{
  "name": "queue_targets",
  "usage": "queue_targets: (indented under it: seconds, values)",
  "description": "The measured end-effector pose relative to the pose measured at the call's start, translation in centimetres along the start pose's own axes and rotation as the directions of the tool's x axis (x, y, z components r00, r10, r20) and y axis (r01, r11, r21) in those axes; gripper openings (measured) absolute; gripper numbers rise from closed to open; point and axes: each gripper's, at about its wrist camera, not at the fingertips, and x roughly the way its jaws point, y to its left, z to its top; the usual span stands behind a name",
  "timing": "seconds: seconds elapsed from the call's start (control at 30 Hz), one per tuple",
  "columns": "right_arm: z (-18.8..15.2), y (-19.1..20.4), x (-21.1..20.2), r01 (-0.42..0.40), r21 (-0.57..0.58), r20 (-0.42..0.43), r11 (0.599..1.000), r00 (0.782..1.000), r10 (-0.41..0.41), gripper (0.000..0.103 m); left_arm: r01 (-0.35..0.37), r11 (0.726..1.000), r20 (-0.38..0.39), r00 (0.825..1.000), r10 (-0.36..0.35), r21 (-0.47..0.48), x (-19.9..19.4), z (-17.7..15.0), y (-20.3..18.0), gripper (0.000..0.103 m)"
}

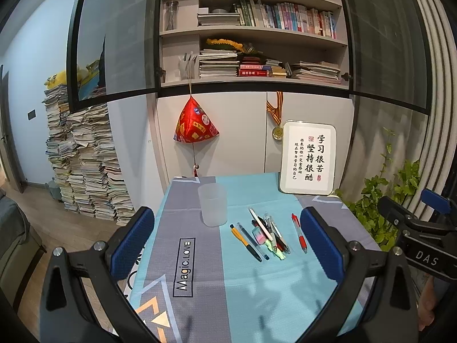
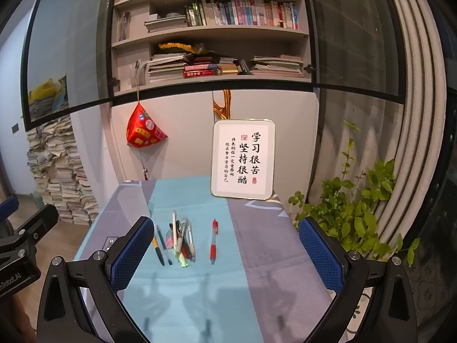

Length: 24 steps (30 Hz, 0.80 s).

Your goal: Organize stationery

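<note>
Both tongs hang level above the tablecloth (image 1: 200, 300), pointing toward the bookshelf: left gripper (image 1: 228, 245) and right gripper (image 2: 225, 253) spread wide, empty. Pens (image 1: 268, 234) lie heaped beside a frosted cup (image 1: 212, 204); a red pen (image 2: 214, 241) lies apart.

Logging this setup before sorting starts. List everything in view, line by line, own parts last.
cup: one, frosted clear, upright on table, left of pens
red pen: one, lying apart, right of the pile
pile of pens: several, mixed colours, exact count unclear, mid-table
tablecloth: one, teal and grey
framed sign: one, white, back of table
red ornament: one, hanging on cabinet
plant: one, green, right of table
left gripper: blue pads, open, empty
right gripper: blue pads, open, empty
</note>
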Motion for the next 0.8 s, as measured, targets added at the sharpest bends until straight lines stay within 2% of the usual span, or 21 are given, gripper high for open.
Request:
queue_targets:
  seconds: [0.8]
  values:
    - [-0.1, 0.0, 1.6, 0.0, 0.0, -0.034, 1.0, 0.999, 0.0, 0.101, -0.002, 1.0, -0.036, 0.999, 0.002, -0.005, 1.5, -0.4, 0.0, 0.102]
